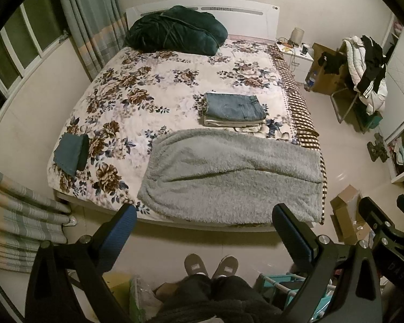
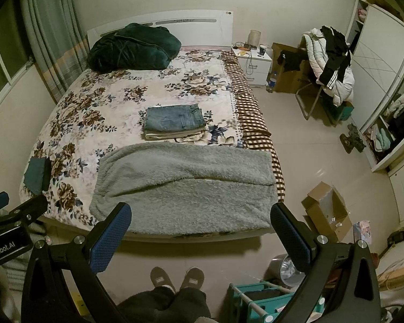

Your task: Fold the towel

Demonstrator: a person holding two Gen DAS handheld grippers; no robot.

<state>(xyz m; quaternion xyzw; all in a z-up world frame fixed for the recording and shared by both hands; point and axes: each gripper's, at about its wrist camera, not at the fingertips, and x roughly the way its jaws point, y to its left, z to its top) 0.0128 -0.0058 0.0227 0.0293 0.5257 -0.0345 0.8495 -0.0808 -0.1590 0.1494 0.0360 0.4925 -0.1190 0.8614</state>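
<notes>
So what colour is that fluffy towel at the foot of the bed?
The towel is plain pale grey, clearest in the right wrist view.

Towel [image 1: 229, 172]: pale grey, plain, fluffy pile. Bedspread [image 1: 153, 80]: cream ground, brown and blue floral print; sheet edge [image 1: 296, 99] beneath in brown-and-white check. Folded jeans [image 1: 234, 106]: faded blue denim. Bundled blanket [image 1: 175, 31]: dark green. Small folded cloth [image 1: 70, 156]: teal. Curtains [image 1: 91, 21]: grey-green with peach bands. Left gripper [image 1: 204, 215] and right gripper [image 2: 202, 212]: black frames, blue finger pads [image 2: 110, 242]
</notes>
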